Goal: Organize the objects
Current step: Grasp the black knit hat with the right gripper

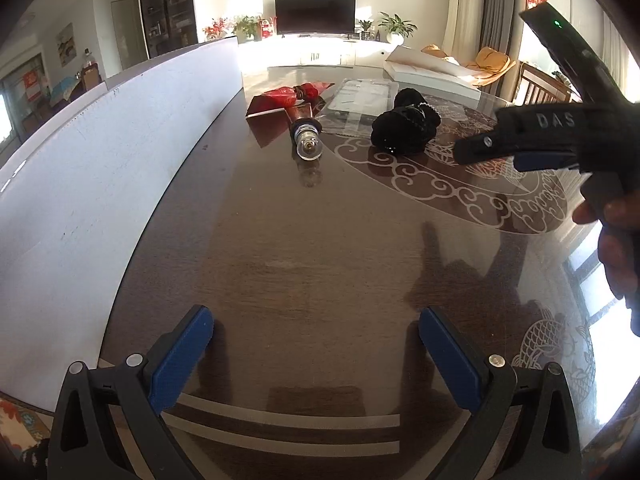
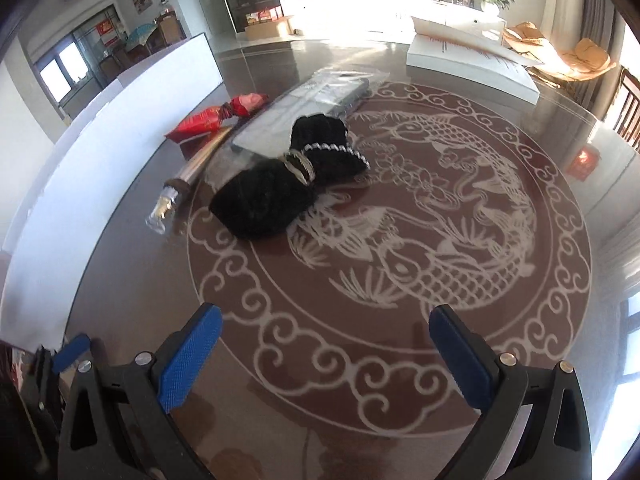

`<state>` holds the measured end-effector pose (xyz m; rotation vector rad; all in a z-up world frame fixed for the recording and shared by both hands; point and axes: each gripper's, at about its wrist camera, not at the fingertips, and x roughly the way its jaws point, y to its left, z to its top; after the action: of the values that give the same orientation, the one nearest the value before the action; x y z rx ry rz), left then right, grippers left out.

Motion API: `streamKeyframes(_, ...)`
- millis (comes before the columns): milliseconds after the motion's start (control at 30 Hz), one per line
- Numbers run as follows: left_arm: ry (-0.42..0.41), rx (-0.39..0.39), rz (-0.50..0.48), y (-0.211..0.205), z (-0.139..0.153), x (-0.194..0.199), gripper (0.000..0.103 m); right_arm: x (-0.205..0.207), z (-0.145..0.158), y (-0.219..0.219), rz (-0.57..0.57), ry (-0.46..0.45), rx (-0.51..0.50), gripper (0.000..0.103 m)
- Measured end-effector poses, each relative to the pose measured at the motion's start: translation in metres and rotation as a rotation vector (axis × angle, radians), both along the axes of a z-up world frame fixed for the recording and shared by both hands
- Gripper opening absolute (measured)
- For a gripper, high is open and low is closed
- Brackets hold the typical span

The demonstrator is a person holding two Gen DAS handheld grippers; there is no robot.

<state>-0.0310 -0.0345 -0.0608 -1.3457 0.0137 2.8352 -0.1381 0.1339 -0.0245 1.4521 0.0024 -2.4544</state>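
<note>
Living room, TV [image 1: 315,15] and plants at the back, sun glare on the cabinet. Dark glossy surface [image 1: 300,248] with a round white dragon-and-fish motif [image 2: 420,220]; white board [image 1: 100,160] stands along its left edge.

Objects sit in a cluster at the far-left part of the surface. Black furry piece [image 2: 264,204] with a beaded band and metal rings lies on the motif's rim; a second black lobe [image 2: 324,140] is joined behind it. It partly overlaps a clear plastic packet [image 2: 304,100] holding something dark and flat. Just left of the packet a tube [image 2: 192,172] with a clear glass tip lies flat, tip toward the cameras. Red wrapper [image 2: 212,118], tied in the middle, lies at the tube's far end, touching it. White box [image 2: 472,64] well apart at the far right.

Left gripper [image 1: 316,344]: fingers spread wide, nothing between them, over bare surface near the front edge, well short of the cluster. Right gripper [image 2: 324,340]: fingers spread wide, nothing between them, above the motif, black piece ahead to the left. In the left view the right gripper comes in from the right, tip near the black piece, not touching; a hand [image 1: 612,240] holds its grip.
</note>
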Motion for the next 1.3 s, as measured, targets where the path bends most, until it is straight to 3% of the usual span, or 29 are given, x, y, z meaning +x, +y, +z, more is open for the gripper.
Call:
streamKeyframes(200, -0.004, 0.001, -0.001, 0.000, 0.000, -0.001, 0.103, -0.059, 0.003, -0.039, -0.123, 0.026, -0.029, 0.097)
streamKeyframes(233, -0.004, 0.000, -0.001, 0.000, 0.000, -0.001, 0.103, -0.065, 0.001, -0.046, -0.124, 0.028, -0.008, 0.092)
streamKeyframes(333, -0.006, 0.000, -0.001, 0.000, 0.000, -0.001, 0.103, -0.073, -0.007, -0.057, -0.099, 0.026, 0.055, 0.057)
streamKeyframes(467, -0.009, 0.001, 0.000, 0.000, 0.000, -0.001, 0.103, -0.052, -0.004, -0.042, -0.086, 0.083, 0.072, 0.044)
streamKeyframes(600, -0.010, 0.001, 0.000, 0.000, 0.000, -0.001, 0.103, -0.020, -0.006, 0.002, -0.123, 0.102, 0.072, 0.044)
streamKeyframes(800, -0.004, 0.001, 0.000, 0.000, -0.001, 0.000, 0.103, 0.026, -0.008, 0.060, -0.178, 0.153, 0.117, 0.044)
streamKeyframes(933, 0.001, 0.001, 0.002, 0.000, -0.001, 0.000, 0.103, 0.037, -0.011, 0.081, -0.201, 0.164, 0.104, 0.082)
streamKeyframes(1100, 0.001, 0.001, 0.004, 0.000, -0.001, 0.001, 0.103, 0.037, -0.021, 0.086, -0.208, 0.150, 0.100, 0.086)
streamKeyframes(1300, -0.013, 0.000, 0.003, 0.000, 0.000, 0.000, 0.103, 0.034, -0.027, 0.078, -0.187, 0.124, 0.138, 0.103)
